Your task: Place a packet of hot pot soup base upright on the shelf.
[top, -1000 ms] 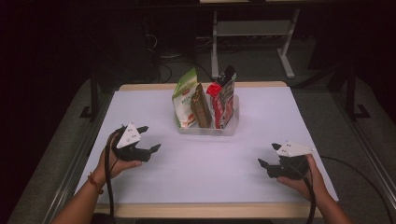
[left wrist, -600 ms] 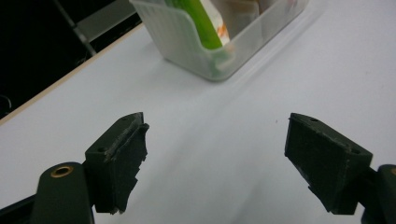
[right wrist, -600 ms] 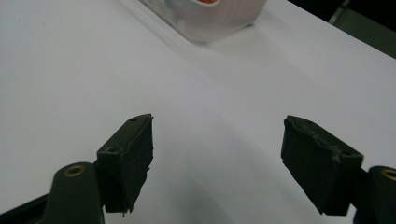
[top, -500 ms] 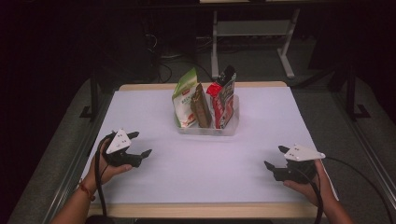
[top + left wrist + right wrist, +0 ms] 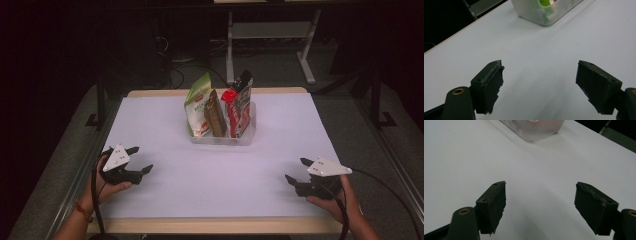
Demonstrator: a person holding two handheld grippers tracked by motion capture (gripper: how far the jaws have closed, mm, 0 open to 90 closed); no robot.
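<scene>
Both grippers idle, jaws spread, nothing held.
L gripper (image 5: 141, 159) & R gripper (image 5: 295, 170) sat well apart from snack bin (image 5: 220, 139); best approach: level, one packet.

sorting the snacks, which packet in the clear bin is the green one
The green and white packet, at the left end of the row in the clear bin. The brown packet stands in the middle, the red packet at the right.

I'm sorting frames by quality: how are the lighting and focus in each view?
High view: white table evenly lit, surroundings nearly black, packets in the clear bin slightly soft. Left gripper view: fingers sharp, bin blurred. Right gripper view: fingers sharp, bin washed out and blurred.
</scene>
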